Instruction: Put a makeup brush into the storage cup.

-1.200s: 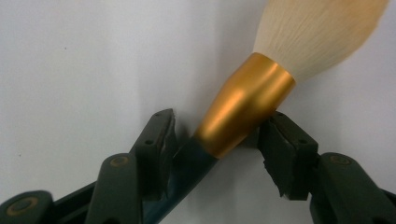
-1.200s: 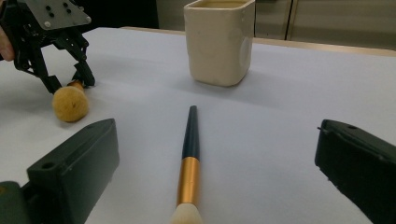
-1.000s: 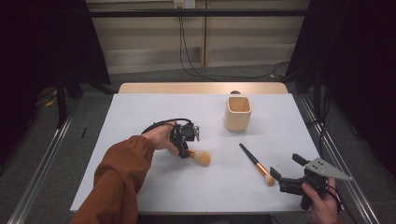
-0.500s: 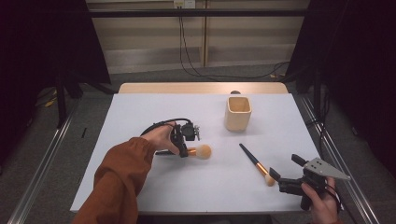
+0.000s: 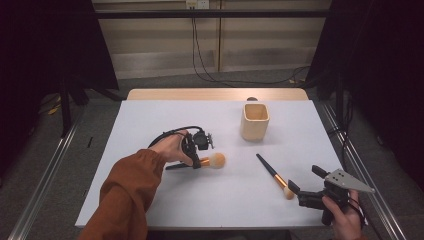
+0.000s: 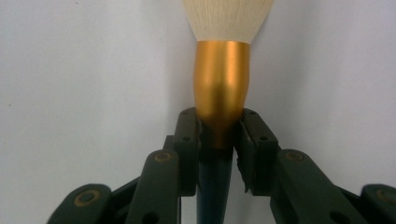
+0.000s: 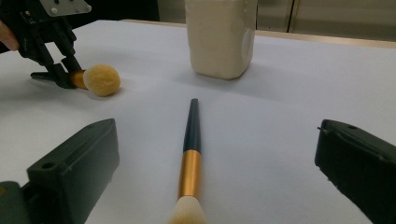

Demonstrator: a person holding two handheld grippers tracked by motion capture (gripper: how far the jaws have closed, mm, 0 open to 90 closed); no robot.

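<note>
A fluffy makeup brush (image 5: pixel 216 160) with a gold ferrule (image 6: pixel 222 74) and a dark handle lies on the white table (image 5: pixel 140 120). My left gripper (image 5: pixel 199 162) is shut on it where ferrule meets handle, both pads (image 6: pixel 189 135) pressing its sides. The same gripper (image 7: pixel 63 70) and the brush's tan head (image 7: pixel 101 80) appear far left in the right gripper view. A second, slimmer brush (image 5: pixel 272 175) lies diagonally at the right. My right gripper (image 5: pixel 305 179) stands open just behind its bristle end, and the brush (image 7: pixel 191 140) runs between the wide jaws untouched.
A cream square cup (image 5: pixel 255 120) stands upright behind the slim brush, also seen in the right gripper view as a pale cup (image 7: pixel 220 37). A black cable (image 5: pixel 170 134) loops from the left gripper. Dark curtains and floor rails flank the table.
The left gripper's jaws have closed onto the fluffy brush, and the brush head has swung slightly toward the far side. The right gripper and slim brush have kept still.
</note>
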